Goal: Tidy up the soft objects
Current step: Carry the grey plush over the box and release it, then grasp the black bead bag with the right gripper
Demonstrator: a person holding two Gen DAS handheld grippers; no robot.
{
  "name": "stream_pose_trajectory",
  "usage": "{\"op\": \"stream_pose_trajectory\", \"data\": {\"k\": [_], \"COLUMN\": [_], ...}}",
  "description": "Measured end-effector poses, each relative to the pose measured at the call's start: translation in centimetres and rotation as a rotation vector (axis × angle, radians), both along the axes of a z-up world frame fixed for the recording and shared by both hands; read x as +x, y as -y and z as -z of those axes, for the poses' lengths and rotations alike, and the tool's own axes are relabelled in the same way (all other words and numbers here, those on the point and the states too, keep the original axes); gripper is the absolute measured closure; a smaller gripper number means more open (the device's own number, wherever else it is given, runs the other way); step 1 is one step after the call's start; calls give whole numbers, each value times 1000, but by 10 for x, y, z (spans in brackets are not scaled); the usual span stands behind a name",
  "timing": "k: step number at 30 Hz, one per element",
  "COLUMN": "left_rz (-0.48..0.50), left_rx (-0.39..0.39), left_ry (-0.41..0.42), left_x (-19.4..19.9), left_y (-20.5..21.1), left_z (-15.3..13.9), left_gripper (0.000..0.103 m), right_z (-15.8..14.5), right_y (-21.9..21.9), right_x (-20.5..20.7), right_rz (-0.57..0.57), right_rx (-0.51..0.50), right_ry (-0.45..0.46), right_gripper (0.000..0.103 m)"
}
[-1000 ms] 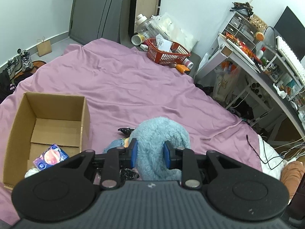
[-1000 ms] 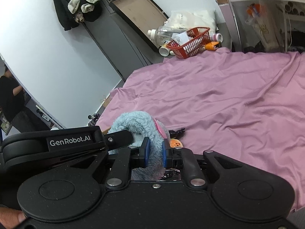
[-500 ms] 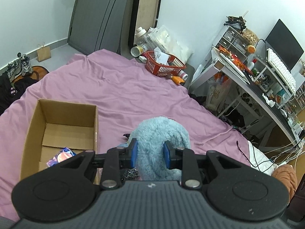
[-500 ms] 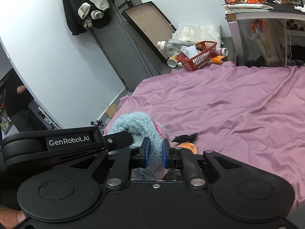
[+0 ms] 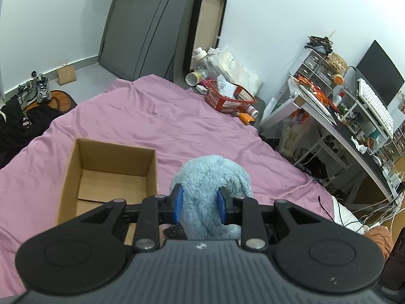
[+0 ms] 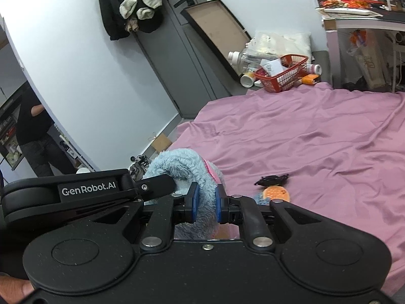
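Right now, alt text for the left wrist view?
The left gripper is shut on a fluffy light-blue plush toy, held above a purple bedsheet. An open cardboard box sits on the sheet to its left; a red basket sits at the far edge.

Plush toy (image 5: pixel 211 185): shaggy pale-blue fur with a pink trim strip (seen from the right wrist only), bunched and folded over itself, held above the bed, pinched in both tongs, just right of the box.

Cardboard box (image 5: pixel 76 167): brown, open-topped, upright on the purple bedsheet at near left; visible floor bare.

Small item (image 6: pixel 276 193): orange disc, black piece beside it, lying on the sheet at near right.
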State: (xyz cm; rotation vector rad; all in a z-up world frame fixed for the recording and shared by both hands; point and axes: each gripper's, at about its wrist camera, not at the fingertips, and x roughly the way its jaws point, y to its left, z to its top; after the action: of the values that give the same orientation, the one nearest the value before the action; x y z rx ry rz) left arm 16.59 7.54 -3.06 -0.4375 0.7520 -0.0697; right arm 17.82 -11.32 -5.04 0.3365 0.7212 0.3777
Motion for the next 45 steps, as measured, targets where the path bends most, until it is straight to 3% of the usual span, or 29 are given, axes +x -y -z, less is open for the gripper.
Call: {"op": "stream_pose_trajectory", "data": {"k": [10, 31, 36, 40, 45], "left_rz": [-54, -103, -118, -119, -116], "left_rx": [-9, -17, -12, -11, 5], "left_ry": [-31, -239, -288, -291, -283], "left_x": [9, 24, 28, 29, 27], "left_y": [-32, -58, -57, -53, -44], "left_z": [19, 86, 90, 85, 76], "left_gripper": [79, 79, 74, 56, 49], "right_z": [17, 62, 60, 59, 59], "right_y": [-30, -41, -28, -14, 3], "right_x": [17, 29, 27, 26, 25], "right_rz": [-50, -95, -81, -65, -39], "right_rx": [8, -21, -21, -23, -20], "right_ry": [-50, -210, -215, -219, -223], "right_gripper": [89, 84, 84, 83, 75]}}
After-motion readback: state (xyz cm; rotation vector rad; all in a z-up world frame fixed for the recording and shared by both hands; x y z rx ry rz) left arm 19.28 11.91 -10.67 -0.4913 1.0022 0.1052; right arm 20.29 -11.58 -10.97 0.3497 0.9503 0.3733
